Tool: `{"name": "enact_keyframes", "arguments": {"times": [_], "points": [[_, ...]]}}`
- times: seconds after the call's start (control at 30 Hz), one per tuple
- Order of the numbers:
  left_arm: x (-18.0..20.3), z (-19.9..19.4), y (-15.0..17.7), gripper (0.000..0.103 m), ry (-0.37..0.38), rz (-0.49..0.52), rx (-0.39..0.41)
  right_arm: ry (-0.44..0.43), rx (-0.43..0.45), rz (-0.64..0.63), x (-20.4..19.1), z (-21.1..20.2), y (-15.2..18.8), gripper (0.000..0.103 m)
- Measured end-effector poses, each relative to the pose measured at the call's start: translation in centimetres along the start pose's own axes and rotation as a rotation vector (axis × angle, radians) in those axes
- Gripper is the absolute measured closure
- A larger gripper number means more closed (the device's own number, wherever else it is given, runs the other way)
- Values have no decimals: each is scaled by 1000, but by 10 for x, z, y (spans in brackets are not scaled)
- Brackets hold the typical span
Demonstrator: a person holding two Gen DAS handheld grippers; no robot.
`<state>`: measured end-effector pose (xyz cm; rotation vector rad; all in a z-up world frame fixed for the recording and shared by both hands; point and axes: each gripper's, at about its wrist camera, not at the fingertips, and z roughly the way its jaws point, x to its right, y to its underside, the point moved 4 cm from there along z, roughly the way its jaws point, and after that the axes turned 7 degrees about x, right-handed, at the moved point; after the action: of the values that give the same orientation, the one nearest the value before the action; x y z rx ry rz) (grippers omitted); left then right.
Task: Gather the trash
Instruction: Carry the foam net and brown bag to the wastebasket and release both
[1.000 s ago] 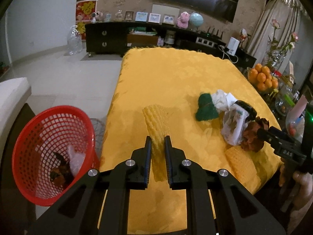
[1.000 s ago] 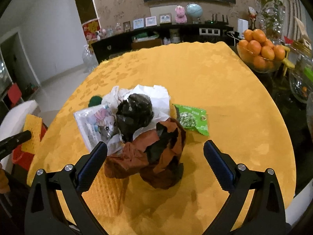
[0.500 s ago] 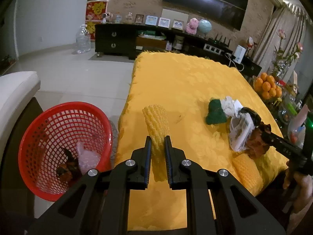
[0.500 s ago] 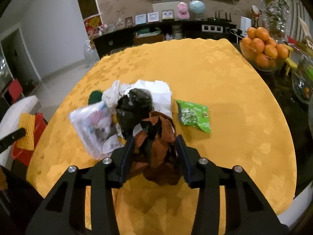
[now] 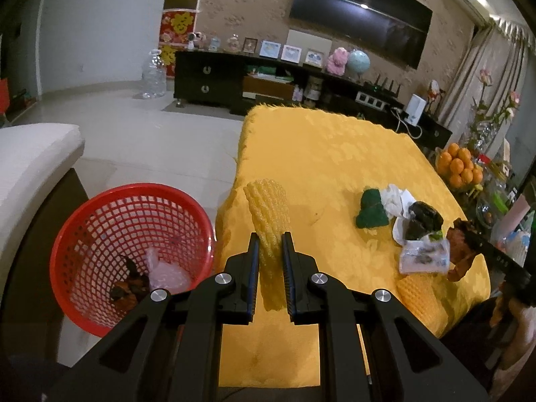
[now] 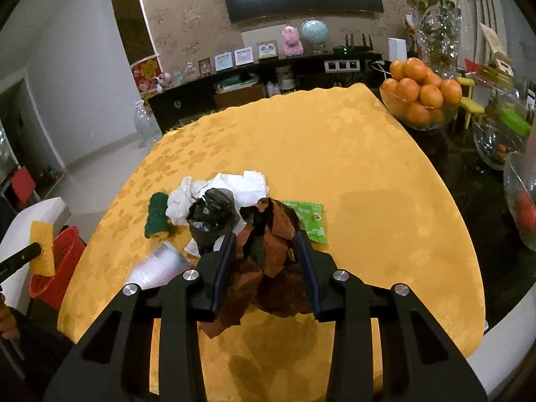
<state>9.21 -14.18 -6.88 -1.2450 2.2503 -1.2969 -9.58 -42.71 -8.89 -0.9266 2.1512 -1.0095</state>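
Note:
My left gripper [image 5: 270, 239] is shut on a yellow foam fruit net [image 5: 266, 211], held in the air near the table's left edge, right of the red mesh basket [image 5: 83, 231] on the floor. My right gripper [image 6: 266, 243] is shut on a crumpled brown paper wad [image 6: 271, 241], lifted just above the yellow tablecloth [image 6: 301, 140]. The trash pile on the table holds a black crumpled bag [image 6: 212, 214], white tissues [image 6: 234, 184], a green scrubber [image 6: 157, 214], a green snack packet [image 6: 310, 217] and a clear printed wrapper [image 5: 423, 259]. A second yellow foam net [image 5: 417, 296] lies by the table's near edge.
The basket holds a pink plastic bag [image 5: 164, 271] and brown scraps [image 5: 129, 289]. A glass bowl of oranges [image 6: 420, 100], glass jars [image 6: 499, 140] and a flower vase [image 6: 432, 30] stand on the dark sideboard at the right. A white sofa arm [image 5: 30, 160] lies left of the basket.
My right gripper closed on the brown paper wad and lifted it off the table. My left gripper carried the foam net leftward, toward the basket.

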Motion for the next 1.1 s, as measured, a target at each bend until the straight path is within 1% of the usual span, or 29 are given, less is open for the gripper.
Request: {"name": "enact_keyframes", "arguments": {"times": [0.17, 0.27, 0.43, 0.57, 0.73, 0.87, 0.97, 1.1], "points": [[-11, -11, -8, 90, -27, -4, 32, 14, 46, -19, -3, -12, -12, 67], [-15, -16, -16, 90, -49, 0, 59, 2, 71, -19, -7, -18, -21, 67], [-28, -29, -35, 90, -91, 5, 111, -41, 97, -22, -21, -22, -38, 67], [-43, -39, -43, 90, -124, -22, 139, -71, 112, -51, -40, -23, -49, 67], [-60, -43, -47, 90, -171, -48, 156, -117, 124, -87, -70, -20, -60, 67], [-76, -47, -48, 90, -197, -68, 165, -154, 114, -106, -95, -12, -64, 67], [-90, -48, -48, 90, -219, -83, 168, -191, 100, -126, -119, -3, -65, 67], [-107, -46, -46, 90, -247, -105, 163, -250, 84, -173, -160, 9, -66, 67]]}}
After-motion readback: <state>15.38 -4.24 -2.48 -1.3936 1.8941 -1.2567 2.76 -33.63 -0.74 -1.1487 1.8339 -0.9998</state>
